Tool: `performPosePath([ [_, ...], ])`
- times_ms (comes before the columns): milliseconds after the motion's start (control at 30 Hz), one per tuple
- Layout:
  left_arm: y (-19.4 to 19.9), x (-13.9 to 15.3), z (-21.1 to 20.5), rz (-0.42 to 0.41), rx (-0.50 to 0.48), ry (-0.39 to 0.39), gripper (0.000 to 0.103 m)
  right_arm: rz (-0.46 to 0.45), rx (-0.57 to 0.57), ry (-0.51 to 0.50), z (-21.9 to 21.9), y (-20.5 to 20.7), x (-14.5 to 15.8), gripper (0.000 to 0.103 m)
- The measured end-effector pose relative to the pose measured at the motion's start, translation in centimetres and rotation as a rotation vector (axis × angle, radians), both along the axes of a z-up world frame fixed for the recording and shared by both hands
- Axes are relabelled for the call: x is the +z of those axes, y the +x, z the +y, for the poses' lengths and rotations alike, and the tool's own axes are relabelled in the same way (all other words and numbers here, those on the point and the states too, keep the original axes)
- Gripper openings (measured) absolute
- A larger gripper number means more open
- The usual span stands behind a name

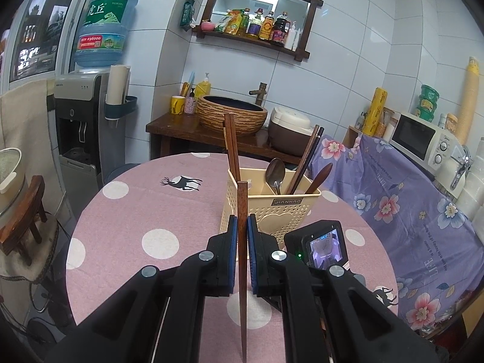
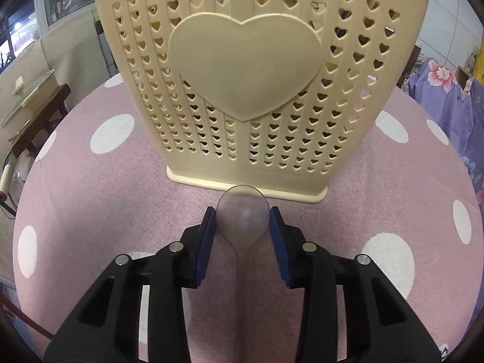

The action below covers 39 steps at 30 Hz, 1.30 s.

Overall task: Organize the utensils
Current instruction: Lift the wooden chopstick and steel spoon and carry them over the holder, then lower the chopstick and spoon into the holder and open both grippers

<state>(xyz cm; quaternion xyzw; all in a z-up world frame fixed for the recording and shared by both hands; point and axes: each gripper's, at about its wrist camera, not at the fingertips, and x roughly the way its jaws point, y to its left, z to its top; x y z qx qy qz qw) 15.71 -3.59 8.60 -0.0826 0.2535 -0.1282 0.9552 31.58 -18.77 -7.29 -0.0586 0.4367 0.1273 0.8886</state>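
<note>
Left wrist view shows the left gripper (image 1: 242, 227) clamped narrowly on a dark wooden chopstick (image 1: 242, 260), which stands nearly upright between the blue pads, its blunt end above the fingertips and its thin end running down past the bottom of the picture. Just ahead of that gripper stands the cream utensil holder (image 1: 273, 213) on the pink polka-dot table (image 1: 136, 205). Inside the holder, ahead and slightly left, a pair of wooden chopsticks (image 1: 231, 148) rises tall; ahead and to the right sit a metal spoon (image 1: 275, 174), two darker chopsticks (image 1: 305, 160) leaning right, and a wooden spoon (image 1: 319, 178).

Right wrist view looks steeply down at the right gripper (image 2: 243, 216), its jaws partly open around the bowl of a translucent grey plastic spoon (image 2: 243, 214); the pads stand at either side of the bowl, and whether they press on it I cannot tell. The spoon lies on the table with its handle running back between the fingers, its tip near the holder's base directly ahead.
</note>
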Motion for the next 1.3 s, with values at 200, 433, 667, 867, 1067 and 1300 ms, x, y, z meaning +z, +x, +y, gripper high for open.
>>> performPosePath([
  [200,-0.2,0.0,-0.2,-0.003,0.001,0.002,0.008,-0.030,-0.007,0.060,-0.8,-1.6,1.4,0.037],
  [433,-0.2,-0.1,0.4,-0.001,0.010,-0.014,0.008,-0.183,-0.016,0.230,-4.6,-7.7,7.4,0.037],
  [667,-0.1,-0.2,0.6,-0.002,0.021,-0.021,0.008,-0.257,-0.040,0.256,-6.8,-10.7,9.9,0.037],
  [867,-0.1,0.3,0.5,-0.010,0.007,-0.016,0.008,-0.256,-0.030,0.300,-6.8,-10.5,10.8,0.037],
  [1067,-0.1,2.7,0.6,-0.052,-0.016,-0.030,0.008,-0.294,-0.007,0.341,-6.3,-10.0,13.6,0.037],
  [1300,1.9,10.4,-0.2,-0.145,-0.073,-0.063,0.008,-0.462,0.006,0.338,-5.3,-7.8,22.7,0.037],
])
